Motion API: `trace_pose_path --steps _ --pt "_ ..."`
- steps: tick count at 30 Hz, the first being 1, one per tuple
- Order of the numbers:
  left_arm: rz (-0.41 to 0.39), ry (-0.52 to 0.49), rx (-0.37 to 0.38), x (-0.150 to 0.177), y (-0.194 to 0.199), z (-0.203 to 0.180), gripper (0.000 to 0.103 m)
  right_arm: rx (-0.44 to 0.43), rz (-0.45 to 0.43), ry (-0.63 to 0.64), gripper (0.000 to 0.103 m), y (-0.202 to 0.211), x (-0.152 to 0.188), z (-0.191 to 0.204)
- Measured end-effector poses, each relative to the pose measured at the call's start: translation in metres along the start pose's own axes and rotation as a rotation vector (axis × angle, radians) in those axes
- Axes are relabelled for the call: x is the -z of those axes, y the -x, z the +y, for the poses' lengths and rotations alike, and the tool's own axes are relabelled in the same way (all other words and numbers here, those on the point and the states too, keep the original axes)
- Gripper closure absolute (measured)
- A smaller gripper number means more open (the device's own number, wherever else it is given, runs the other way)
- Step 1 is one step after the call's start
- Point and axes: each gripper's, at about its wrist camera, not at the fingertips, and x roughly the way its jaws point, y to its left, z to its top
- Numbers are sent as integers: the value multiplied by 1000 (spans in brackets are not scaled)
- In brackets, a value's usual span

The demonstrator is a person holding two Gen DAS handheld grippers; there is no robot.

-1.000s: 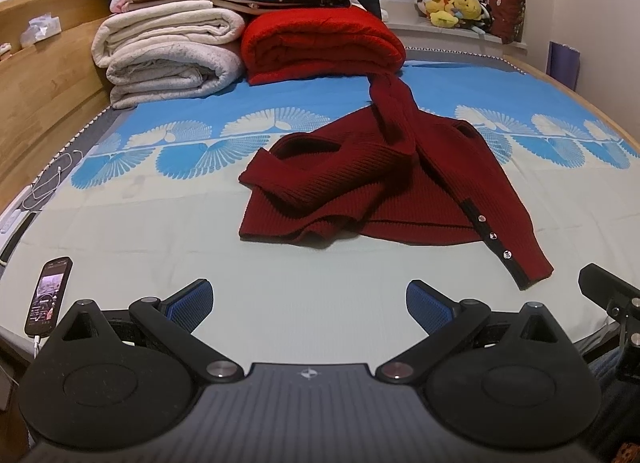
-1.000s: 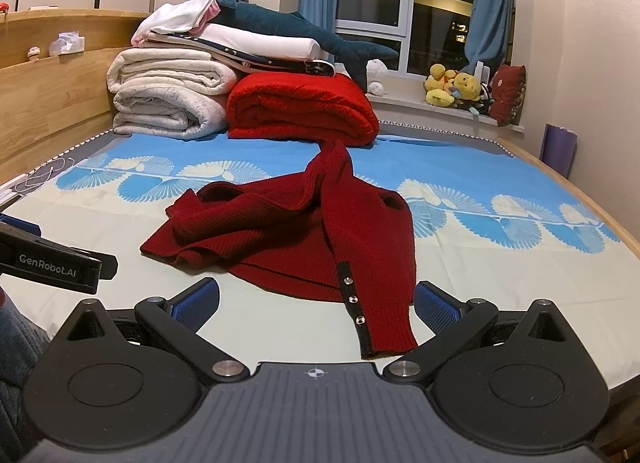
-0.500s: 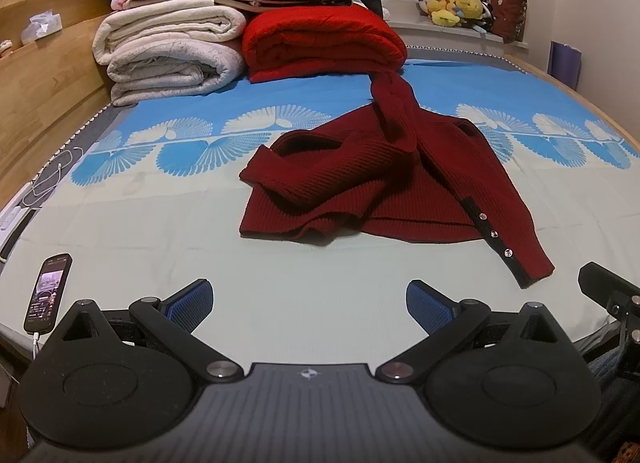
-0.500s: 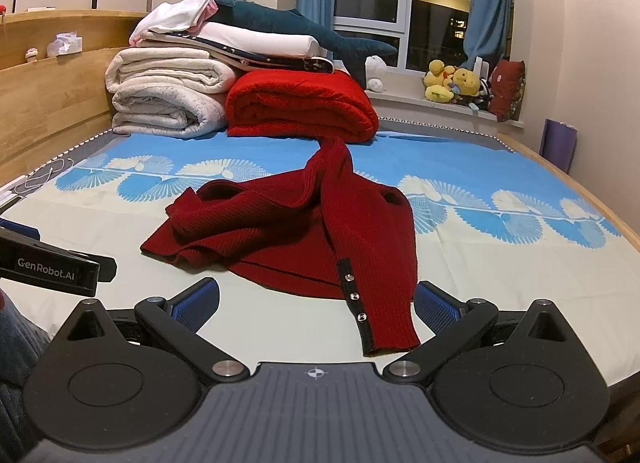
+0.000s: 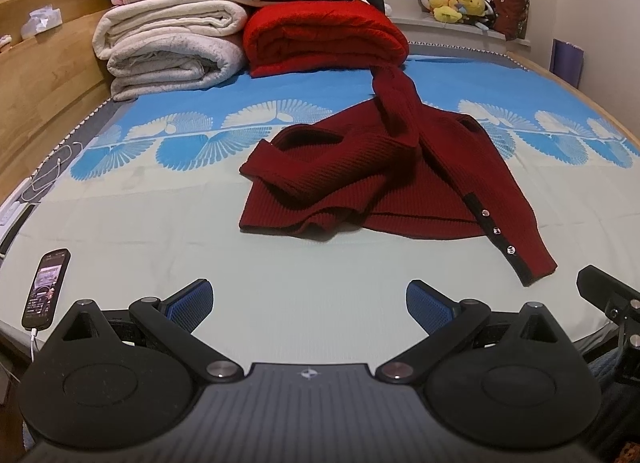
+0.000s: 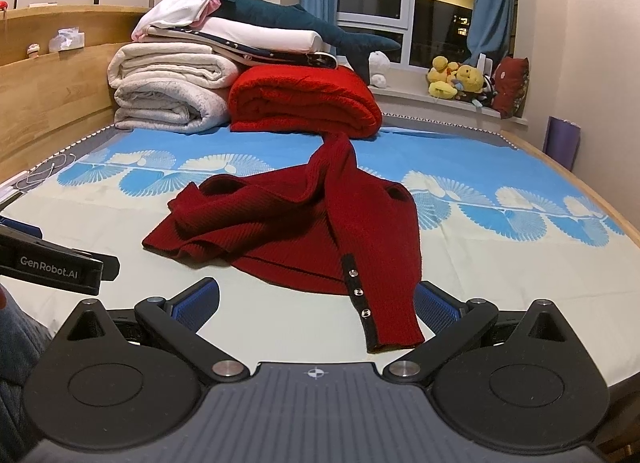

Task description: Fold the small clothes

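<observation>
A dark red knit cardigan (image 5: pixel 384 175) lies crumpled on the bed, one sleeve stretched toward the far blankets, its black snap-button placket (image 5: pixel 496 229) at the near right. It also shows in the right wrist view (image 6: pixel 296 227). My left gripper (image 5: pixel 310 301) is open and empty, over the bare sheet short of the cardigan's near left edge. My right gripper (image 6: pixel 316 305) is open and empty; the cardigan's near corner (image 6: pixel 394 327) lies just inside its right finger (image 6: pixel 434 305), contact unclear.
A bed sheet (image 5: pixel 160 231) with a blue fan pattern covers the bed. Folded white blankets (image 5: pixel 172 51) and a red blanket (image 5: pixel 320 35) are stacked at the back. A phone (image 5: pixel 46 289) on a cable lies at the near left edge. A wooden headboard (image 5: pixel 44 75) runs along the left.
Both grippers have crept slightly forward toward the cardigan. The cardigan has not moved, and both grippers stay open.
</observation>
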Motion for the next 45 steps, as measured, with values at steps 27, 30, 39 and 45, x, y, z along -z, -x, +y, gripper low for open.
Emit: trace_pose_path --steps 27,30,39,45 --pt "7 -147 67 -96 -179 -14 0 51 243 -119 1 -204 -28 -53" --pt "11 -161 98 -123 -232 -23 0 76 316 -105 1 -261 -30 -65" --pt "61 -187 137 -173 -317 -26 85 44 329 5 86 -328 -51 -88" --pt "-51 145 -144 -284 -353 101 85 345 138 -100 87 -344 -130 -201"
